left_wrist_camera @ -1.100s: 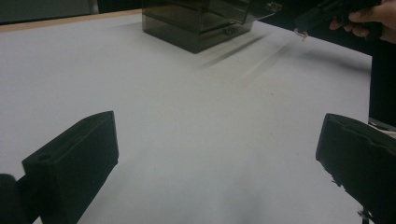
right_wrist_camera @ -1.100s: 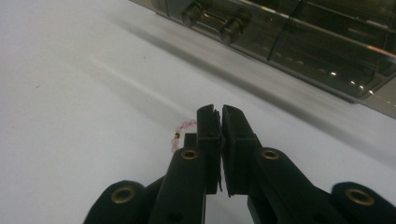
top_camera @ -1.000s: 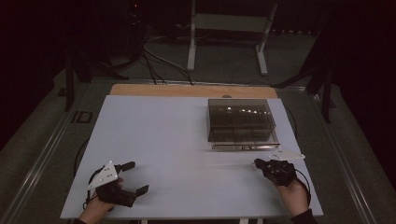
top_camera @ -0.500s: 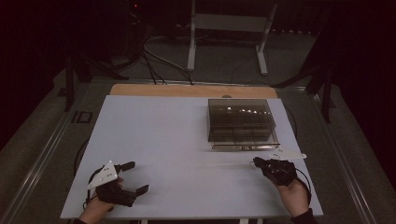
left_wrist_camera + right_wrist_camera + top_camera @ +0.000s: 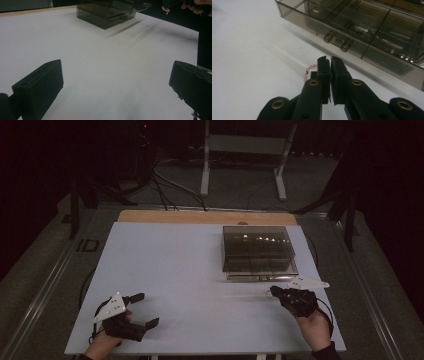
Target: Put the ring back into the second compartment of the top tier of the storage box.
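Right gripper [image 5: 330, 62] pinching pink bead bracelet [image 5: 308, 72] just before smoked drawer box [image 5: 372, 32] | left gripper [image 5: 117, 87] spread, idle | risk: thin grip, beads may slip or snag on drawer knobs [image 5: 337, 42]

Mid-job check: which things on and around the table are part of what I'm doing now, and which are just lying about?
In the job:
- right gripper, shut on the pink bead bracelet
- smoky clear drawer box, its lower drawer pulled out

Lying about:
- left gripper, open, holding nothing
- white table
- cables on the floor behind
- metal stand
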A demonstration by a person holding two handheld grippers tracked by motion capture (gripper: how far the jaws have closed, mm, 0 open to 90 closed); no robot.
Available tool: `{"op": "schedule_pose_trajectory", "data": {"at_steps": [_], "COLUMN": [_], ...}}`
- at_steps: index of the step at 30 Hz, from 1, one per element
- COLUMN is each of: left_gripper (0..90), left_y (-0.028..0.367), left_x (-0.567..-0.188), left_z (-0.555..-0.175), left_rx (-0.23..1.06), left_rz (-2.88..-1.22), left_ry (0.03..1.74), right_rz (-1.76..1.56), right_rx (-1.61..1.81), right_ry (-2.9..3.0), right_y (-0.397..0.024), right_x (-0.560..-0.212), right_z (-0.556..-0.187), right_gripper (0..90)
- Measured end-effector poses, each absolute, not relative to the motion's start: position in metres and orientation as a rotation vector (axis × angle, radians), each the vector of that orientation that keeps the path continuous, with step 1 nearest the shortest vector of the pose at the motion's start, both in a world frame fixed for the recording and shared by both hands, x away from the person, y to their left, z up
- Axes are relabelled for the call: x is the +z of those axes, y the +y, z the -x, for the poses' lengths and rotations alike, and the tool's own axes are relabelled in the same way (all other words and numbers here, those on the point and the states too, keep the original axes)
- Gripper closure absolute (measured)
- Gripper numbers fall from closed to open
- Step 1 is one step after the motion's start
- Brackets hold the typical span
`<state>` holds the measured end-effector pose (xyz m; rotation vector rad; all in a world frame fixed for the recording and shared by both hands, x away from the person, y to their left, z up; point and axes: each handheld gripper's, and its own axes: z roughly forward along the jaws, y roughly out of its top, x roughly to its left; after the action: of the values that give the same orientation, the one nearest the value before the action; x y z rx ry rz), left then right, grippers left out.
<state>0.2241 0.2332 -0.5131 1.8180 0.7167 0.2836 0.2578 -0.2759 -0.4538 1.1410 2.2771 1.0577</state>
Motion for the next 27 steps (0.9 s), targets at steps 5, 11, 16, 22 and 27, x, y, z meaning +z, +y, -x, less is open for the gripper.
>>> {"op": "schedule_pose_trajectory", "data": {"at_steps": [5, 11, 16, 22, 27], "left_gripper": [0.0, 0.0, 0.0, 0.0, 0.0], "left_y": [0.233, 0.233, 0.233, 0.233, 0.233], "left_x": [-0.513, -0.513, -0.513, -0.513, -0.513], "left_z": [-0.224, -0.224, -0.224, -0.224, -0.224], "left_rx": [0.283, 0.283, 0.281, 0.283, 0.282], "left_rz": [-1.82, -1.818, -1.821, -1.82, -1.82], "left_ry": [0.719, 0.719, 0.72, 0.72, 0.72], "right_rz": [-1.132, -1.12, -1.1, -1.088, -1.078], "right_rx": [1.061, 1.065, 1.08, 1.085, 1.096], "right_ry": [2.282, 2.287, 2.282, 2.282, 2.269], "right_y": [-0.274, -0.27, -0.266, -0.263, -0.261], "right_x": [-0.452, -0.449, -0.444, -0.441, -0.436], "right_z": [-0.258, -0.258, -0.259, -0.261, -0.265], "right_gripper": [86.8, 86.8, 86.8, 86.8, 86.8]}}
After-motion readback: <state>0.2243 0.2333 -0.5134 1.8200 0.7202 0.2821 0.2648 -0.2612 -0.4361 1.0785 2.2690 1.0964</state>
